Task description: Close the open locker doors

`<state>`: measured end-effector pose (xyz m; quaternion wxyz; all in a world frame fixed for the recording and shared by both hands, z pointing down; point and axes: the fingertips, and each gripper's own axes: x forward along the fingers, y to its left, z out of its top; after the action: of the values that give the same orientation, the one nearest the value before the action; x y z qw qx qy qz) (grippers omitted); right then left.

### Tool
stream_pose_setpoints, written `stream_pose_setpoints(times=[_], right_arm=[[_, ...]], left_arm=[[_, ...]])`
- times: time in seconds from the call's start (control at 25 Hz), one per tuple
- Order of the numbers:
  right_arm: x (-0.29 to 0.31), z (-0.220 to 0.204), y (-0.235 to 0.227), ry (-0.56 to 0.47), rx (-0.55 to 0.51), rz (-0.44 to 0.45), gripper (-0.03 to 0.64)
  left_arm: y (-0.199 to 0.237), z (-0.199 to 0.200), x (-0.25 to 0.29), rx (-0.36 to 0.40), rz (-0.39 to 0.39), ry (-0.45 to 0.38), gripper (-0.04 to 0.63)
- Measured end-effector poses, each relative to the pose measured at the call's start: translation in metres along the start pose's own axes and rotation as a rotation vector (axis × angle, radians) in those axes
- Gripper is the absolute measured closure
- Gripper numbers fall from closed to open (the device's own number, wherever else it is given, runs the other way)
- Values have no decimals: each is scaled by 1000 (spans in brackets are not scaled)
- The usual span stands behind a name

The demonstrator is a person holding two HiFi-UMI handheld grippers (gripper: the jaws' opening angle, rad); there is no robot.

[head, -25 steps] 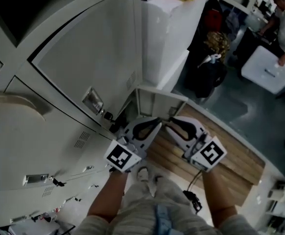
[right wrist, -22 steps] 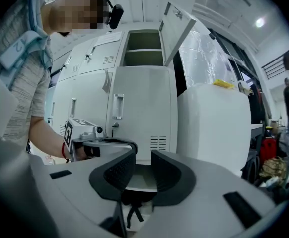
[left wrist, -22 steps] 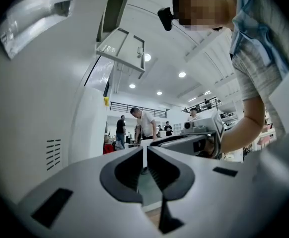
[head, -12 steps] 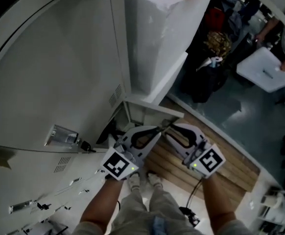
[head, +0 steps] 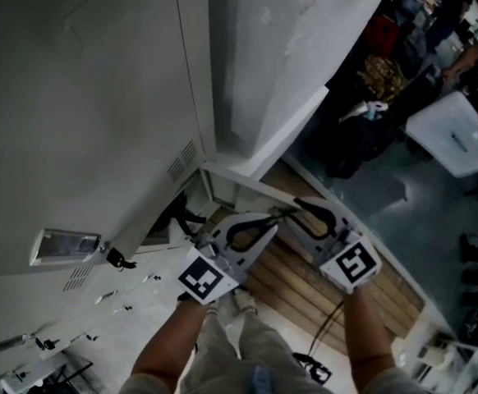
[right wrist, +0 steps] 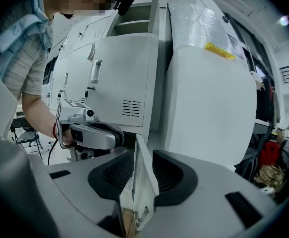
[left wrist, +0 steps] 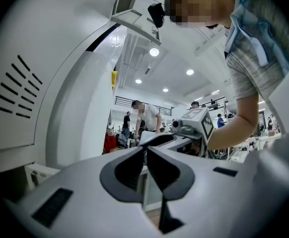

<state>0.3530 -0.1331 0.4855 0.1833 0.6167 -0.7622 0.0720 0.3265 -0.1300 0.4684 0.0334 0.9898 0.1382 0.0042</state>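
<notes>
Head view: left gripper (head: 269, 221) and right gripper (head: 299, 207) sit side by side, low at the lockers' (head: 99, 113) right end, near the open bottom door (head: 251, 187).

Left gripper view: jaws narrow, tips meeting, nothing between.

Right gripper view: jaws have just been opening and stand apart. The door's (right wrist: 143, 192) thin edge is between the pads, with the left pad (right wrist: 115, 172) clear of it.

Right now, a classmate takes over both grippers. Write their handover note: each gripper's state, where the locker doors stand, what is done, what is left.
Left gripper: shut, empty, beside the right one.
Right gripper: jaws have just been opening; the bottom locker door's free edge stands between them, not pinched.
Doors: that bottom door juts out open; the vented door above it is closed.
Done: the door is reached, not yet moved. Left: swing it shut.
</notes>
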Motion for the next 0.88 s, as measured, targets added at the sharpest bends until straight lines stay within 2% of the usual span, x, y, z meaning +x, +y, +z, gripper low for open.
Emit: stream_pose_setpoints(times=[0.16,0.56,0.88], right_arm=[[4,-17,-7,70,-9,33,492],[14,-34,-13,151,-65,124,492],[12,-52,-18,245,-96,139,492]], left_arm=[[2,-11,8,-32,11,6,588],[8,-16,22,-14,37,-11,588],[5,-20,21,-7,65,-2,588]])
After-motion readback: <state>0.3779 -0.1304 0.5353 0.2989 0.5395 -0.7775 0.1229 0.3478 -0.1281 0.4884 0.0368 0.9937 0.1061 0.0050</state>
